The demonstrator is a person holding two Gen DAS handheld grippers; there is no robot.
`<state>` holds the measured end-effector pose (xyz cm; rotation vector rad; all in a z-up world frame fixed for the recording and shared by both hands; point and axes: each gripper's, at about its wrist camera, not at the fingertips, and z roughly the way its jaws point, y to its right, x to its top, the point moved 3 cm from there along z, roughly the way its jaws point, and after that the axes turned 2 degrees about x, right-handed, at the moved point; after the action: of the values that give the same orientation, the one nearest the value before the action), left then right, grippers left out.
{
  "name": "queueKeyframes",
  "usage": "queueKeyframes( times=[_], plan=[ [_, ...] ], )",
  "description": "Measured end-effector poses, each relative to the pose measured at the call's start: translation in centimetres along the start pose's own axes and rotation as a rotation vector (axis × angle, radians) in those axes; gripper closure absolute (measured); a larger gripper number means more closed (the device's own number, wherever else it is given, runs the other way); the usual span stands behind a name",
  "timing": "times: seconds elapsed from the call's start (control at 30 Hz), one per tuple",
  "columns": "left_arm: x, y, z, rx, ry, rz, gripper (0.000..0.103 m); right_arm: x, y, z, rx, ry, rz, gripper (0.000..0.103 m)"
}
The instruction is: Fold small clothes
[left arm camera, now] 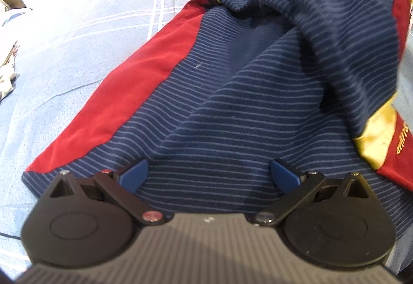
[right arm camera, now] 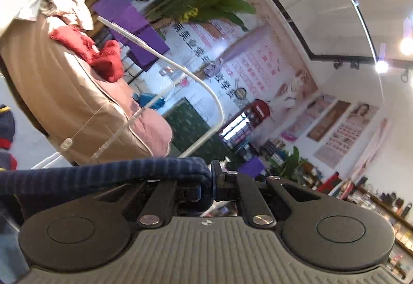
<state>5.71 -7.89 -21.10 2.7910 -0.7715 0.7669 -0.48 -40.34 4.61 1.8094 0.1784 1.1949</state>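
A small navy striped shirt (left arm camera: 232,103) with red side panels and a yellow cuff lies on a light blue sheet (left arm camera: 64,51). Its right part is lifted and folds over toward the middle. My left gripper (left arm camera: 207,175) hovers open just above the shirt's near hem, blue pads apart with only flat cloth beneath them. In the right wrist view my right gripper (right arm camera: 206,189) is shut on a navy striped edge of the shirt (right arm camera: 108,171), which drapes away to the left. That gripper points level, out into the room.
A brown padded cushion (right arm camera: 64,93) with red clothes (right arm camera: 103,59) on it lies beyond the sheet. A white curved rail (right arm camera: 196,82), shelves, plants and wall posters fill the room behind. More crumpled cloth (left arm camera: 6,72) sits at the sheet's left edge.
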Motion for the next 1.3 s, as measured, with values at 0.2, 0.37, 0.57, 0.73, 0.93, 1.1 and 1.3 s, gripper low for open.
queueKeyframes(
  times=[0.2, 0.37, 0.57, 0.73, 0.93, 1.1, 1.3],
  plan=[
    [0.1, 0.1, 0.0, -0.001, 0.001, 0.004, 0.0, -3.2, -4.9, -1.2, 0.505, -0.196, 0.229, 0.011],
    [0.0, 0.1, 0.0, -0.004, 0.006, 0.009, 0.0, -8.9, -7.8, -5.3, 0.468, -0.316, 0.226, 0.01],
    [0.5, -0.2, -0.1, -0.033, -0.022, 0.008, 0.0, -14.9, -5.1, -9.9, 0.611, -0.458, 0.771, 0.006],
    [1.6, -1.2, -1.0, -0.091, -0.023, -0.065, 0.0, -11.5, -6.6, -8.9, 0.747, -0.337, 0.903, 0.005],
    [1.8, -2.0, -2.9, -0.004, 0.044, -0.024, 0.0, -3.7, -10.2, 2.5, 0.843, -0.259, 0.906, 0.0],
    [0.5, -4.4, -3.7, 0.052, 0.007, -0.03, 0.0, 0.9, -18.3, 10.6, 0.905, -0.38, 0.742, 0.0],
    [-0.7, -9.3, -5.1, 0.148, 0.011, -0.076, 0.0, 1.7, -26.0, 11.6, 0.805, -0.483, 0.519, 0.089]
  ],
)
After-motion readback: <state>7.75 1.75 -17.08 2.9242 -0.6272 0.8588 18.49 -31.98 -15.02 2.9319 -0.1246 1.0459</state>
